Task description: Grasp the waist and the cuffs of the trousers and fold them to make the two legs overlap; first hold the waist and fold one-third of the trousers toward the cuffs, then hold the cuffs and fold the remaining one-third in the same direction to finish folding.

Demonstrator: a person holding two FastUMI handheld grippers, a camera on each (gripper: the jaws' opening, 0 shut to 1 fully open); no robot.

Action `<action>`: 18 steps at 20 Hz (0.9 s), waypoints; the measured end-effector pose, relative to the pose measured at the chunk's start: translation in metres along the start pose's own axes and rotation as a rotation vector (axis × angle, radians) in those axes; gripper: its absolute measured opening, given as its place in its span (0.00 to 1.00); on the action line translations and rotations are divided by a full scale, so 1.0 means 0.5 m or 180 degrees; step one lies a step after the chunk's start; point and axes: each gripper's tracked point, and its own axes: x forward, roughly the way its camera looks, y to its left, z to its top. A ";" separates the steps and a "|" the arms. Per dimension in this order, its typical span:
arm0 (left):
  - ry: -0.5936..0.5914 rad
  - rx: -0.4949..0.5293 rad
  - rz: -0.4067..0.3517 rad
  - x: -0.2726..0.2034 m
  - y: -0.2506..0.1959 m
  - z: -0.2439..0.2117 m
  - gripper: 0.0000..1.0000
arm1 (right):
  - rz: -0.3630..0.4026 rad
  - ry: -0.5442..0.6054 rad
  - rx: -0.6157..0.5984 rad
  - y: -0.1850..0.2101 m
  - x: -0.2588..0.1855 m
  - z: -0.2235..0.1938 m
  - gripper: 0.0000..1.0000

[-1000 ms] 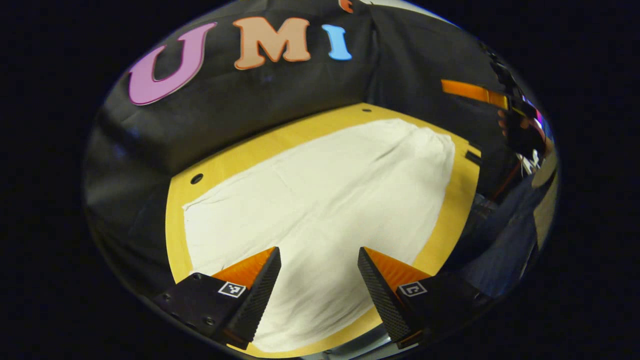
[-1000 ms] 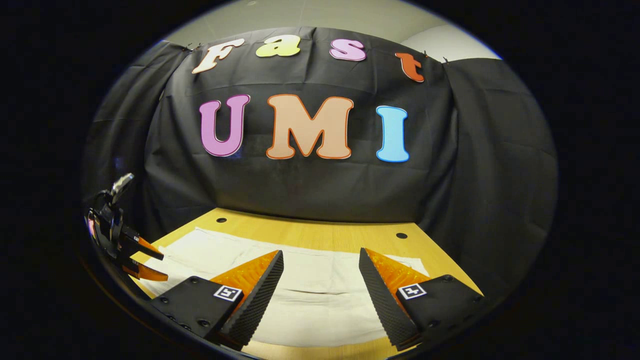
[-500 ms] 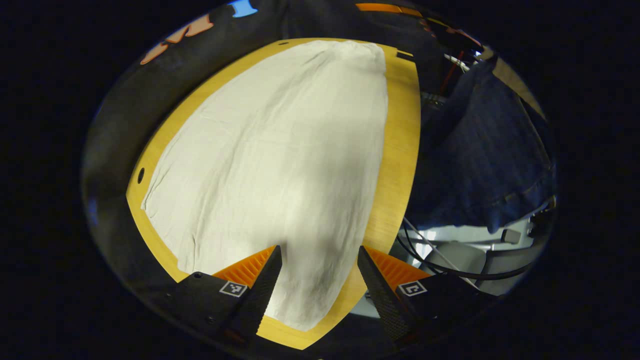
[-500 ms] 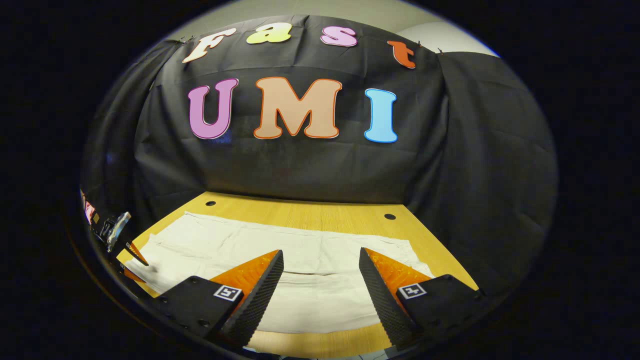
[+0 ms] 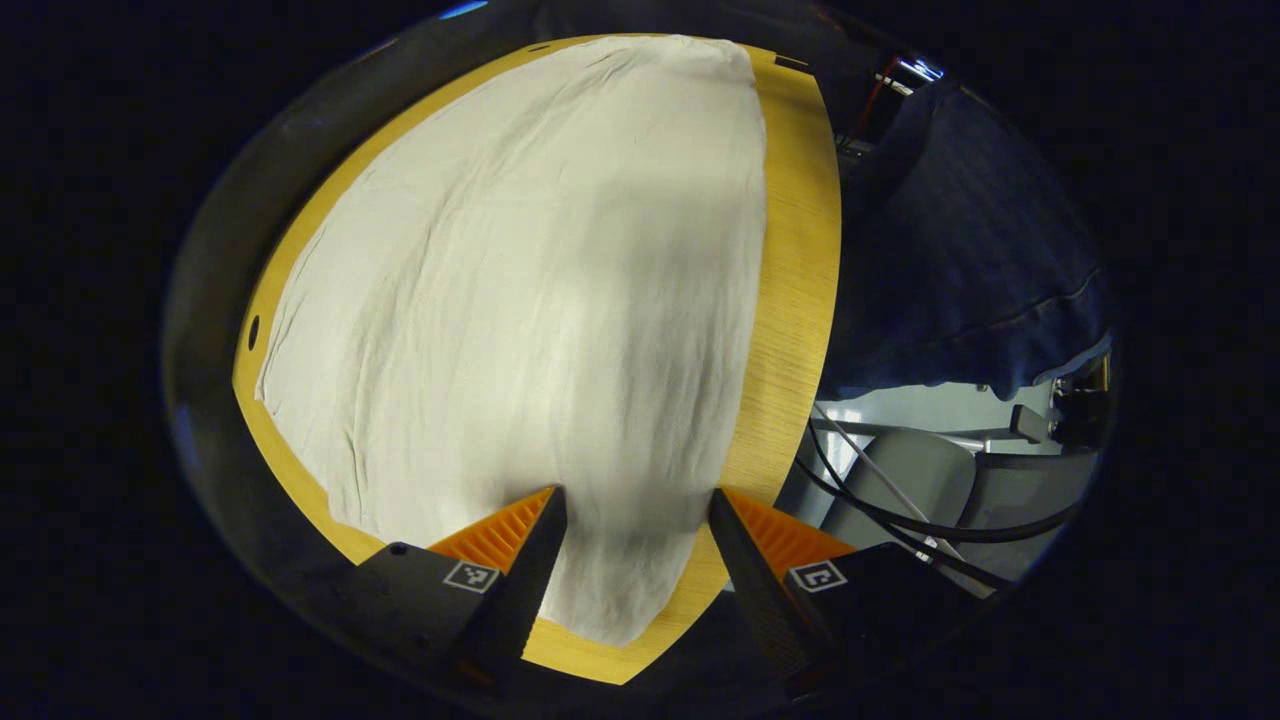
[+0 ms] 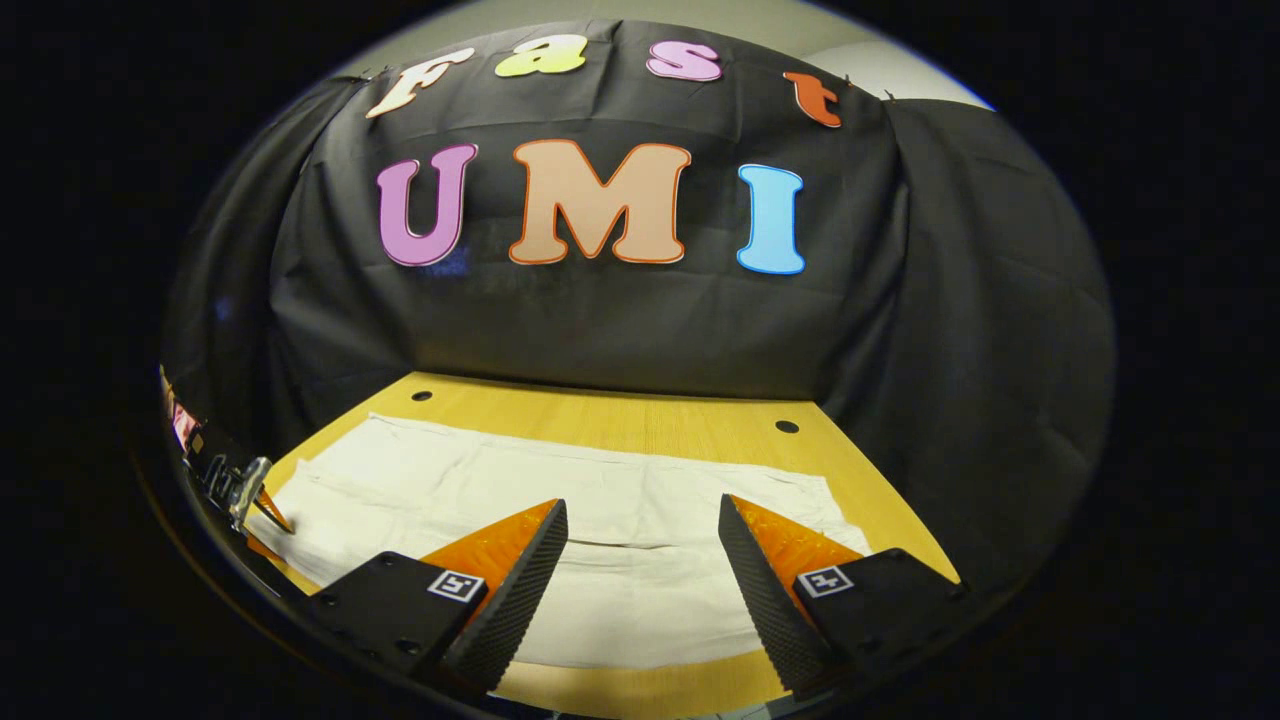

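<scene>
Cream white trousers (image 5: pixel 540 300) lie spread flat along the wooden table (image 5: pixel 795 260). In the left gripper view my left gripper (image 5: pixel 632 545) hangs open above the near end of the cloth, close to the table's corner, and holds nothing. The right gripper view has the trousers (image 6: pixel 600 520) lying crosswise on the table (image 6: pixel 640 420), with my right gripper (image 6: pixel 640 560) open above their near edge, empty. At the far left of that view the left gripper (image 6: pixel 262 508) sits low by the cloth's left end.
Black cloth walls close the table's far side and both ends. Off the table's near edge in the left gripper view are a person's dark blue clothing (image 5: pixel 960 260), black cables (image 5: pixel 900 520) and a grey chair (image 5: pixel 900 480). Small holes (image 6: pixel 787 427) mark the tabletop.
The left gripper has swung downward and dropped toward the trousers' end, so its view went from the wall to the table and its edge. The right gripper has tilted slightly down.
</scene>
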 end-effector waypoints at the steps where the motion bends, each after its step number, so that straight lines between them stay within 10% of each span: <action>1: 0.0023 0.0000 -0.0040 0.002 -0.002 -0.002 0.89 | 0.0008 0.0042 0.0011 -0.004 0.007 -0.006 0.98; 9: 0.0216 0.0079 -0.0081 0.003 0.011 0.000 0.79 | 0.0064 0.0274 0.0096 -0.050 0.033 -0.049 0.98; 18: 0.0217 -0.0166 0.0027 0.007 0.041 0.013 0.00 | 0.0349 0.0562 -0.0320 -0.108 0.045 -0.094 0.97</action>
